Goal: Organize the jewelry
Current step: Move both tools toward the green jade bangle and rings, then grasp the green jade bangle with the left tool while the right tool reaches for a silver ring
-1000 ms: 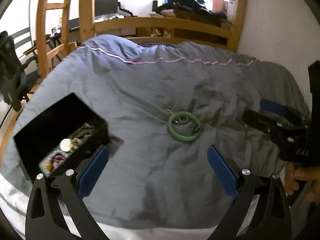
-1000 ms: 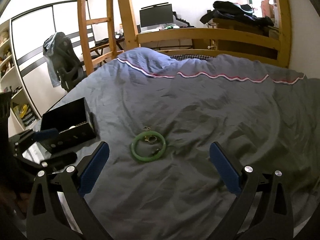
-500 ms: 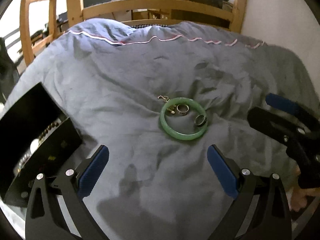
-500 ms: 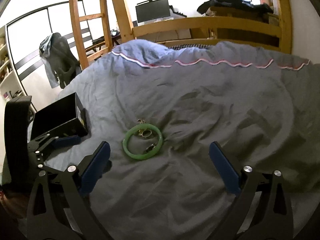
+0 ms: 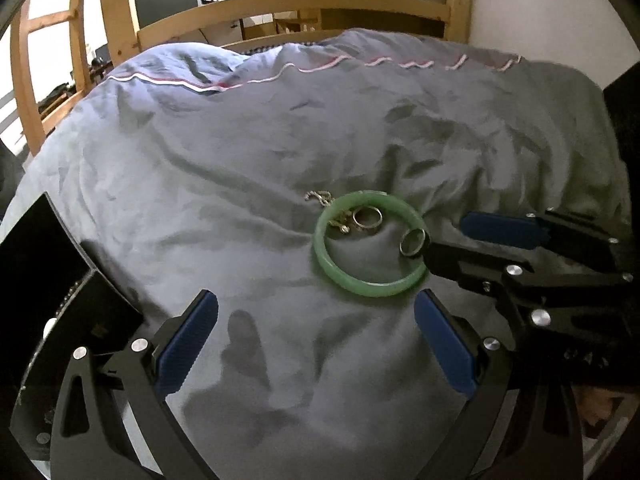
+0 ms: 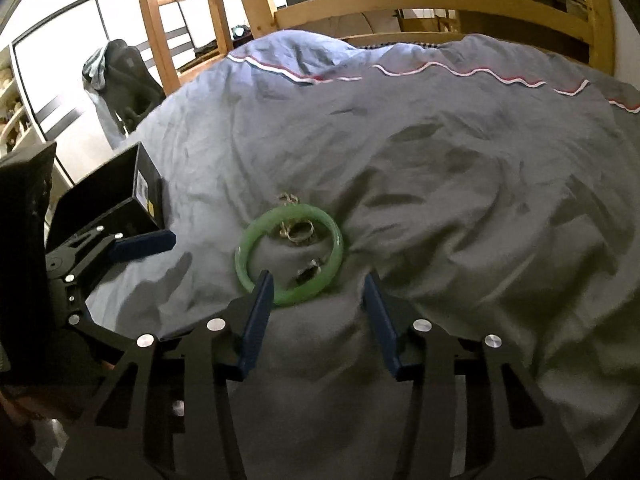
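Note:
A green jade bangle (image 5: 370,242) lies flat on the grey duvet, with two silver rings (image 5: 367,217) (image 5: 412,241) and a small chain piece (image 5: 318,197) inside or at its rim. It also shows in the right wrist view (image 6: 289,255). My right gripper (image 6: 318,290) is open, its jaws partly narrowed, its fingertips at the bangle's near edge. My left gripper (image 5: 316,312) is wide open and empty, just short of the bangle. A black jewelry box (image 5: 60,288) lies at the left, its lid up.
The duvet (image 6: 460,168) is rumpled, with folds behind the bangle. A wooden bunk bed frame (image 6: 420,0) and ladder stand beyond. The box also shows at the left of the right wrist view (image 6: 120,196). The other gripper (image 5: 520,256) reaches in from the right.
Both grippers have moved in toward the bangle. The right gripper's jaws have narrowed and its tips have reached the bangle's near edge. The box has slid to the left edge of the left wrist view.

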`<action>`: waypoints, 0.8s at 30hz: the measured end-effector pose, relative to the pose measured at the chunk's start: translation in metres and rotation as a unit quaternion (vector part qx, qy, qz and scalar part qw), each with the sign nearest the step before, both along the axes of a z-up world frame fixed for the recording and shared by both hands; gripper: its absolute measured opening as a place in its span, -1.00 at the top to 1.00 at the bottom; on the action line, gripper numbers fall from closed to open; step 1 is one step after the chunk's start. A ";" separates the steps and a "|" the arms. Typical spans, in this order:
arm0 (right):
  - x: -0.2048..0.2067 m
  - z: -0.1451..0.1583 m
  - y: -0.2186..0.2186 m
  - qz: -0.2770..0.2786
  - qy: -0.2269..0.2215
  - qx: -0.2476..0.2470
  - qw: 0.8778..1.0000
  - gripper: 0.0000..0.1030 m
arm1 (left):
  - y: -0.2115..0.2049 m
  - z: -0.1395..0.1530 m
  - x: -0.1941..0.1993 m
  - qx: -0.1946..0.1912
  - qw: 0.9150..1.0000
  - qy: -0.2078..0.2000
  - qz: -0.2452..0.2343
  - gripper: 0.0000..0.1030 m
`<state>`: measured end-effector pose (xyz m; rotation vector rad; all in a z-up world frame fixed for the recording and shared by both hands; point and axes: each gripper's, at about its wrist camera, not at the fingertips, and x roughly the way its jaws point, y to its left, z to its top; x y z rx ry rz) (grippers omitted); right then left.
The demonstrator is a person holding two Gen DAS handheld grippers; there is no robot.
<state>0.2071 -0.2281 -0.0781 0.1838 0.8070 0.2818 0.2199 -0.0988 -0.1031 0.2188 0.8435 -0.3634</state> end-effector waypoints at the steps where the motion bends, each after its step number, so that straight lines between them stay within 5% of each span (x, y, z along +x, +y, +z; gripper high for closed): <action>1: 0.001 0.002 0.000 0.000 -0.003 0.003 1.000 0.09 | 0.004 0.003 0.002 -0.002 1.000 -0.002 0.008 -0.88; 5: 0.008 0.001 0.000 0.000 0.001 0.017 1.000 0.10 | 0.015 0.006 0.009 -0.006 0.999 -0.005 0.036 -0.88; 15: 0.020 -0.015 -0.002 -0.005 0.043 0.041 0.998 0.61 | 0.002 -0.007 0.018 0.004 1.000 -0.004 0.030 -0.83; 16: 0.020 -0.016 -0.003 -0.006 0.045 0.042 0.998 0.78 | 0.000 -0.008 0.018 0.004 1.000 -0.004 0.025 -0.80; 24: 0.018 -0.010 -0.014 -0.011 0.026 0.078 0.997 0.99 | 0.002 -0.012 0.028 -0.025 0.999 0.022 0.013 0.18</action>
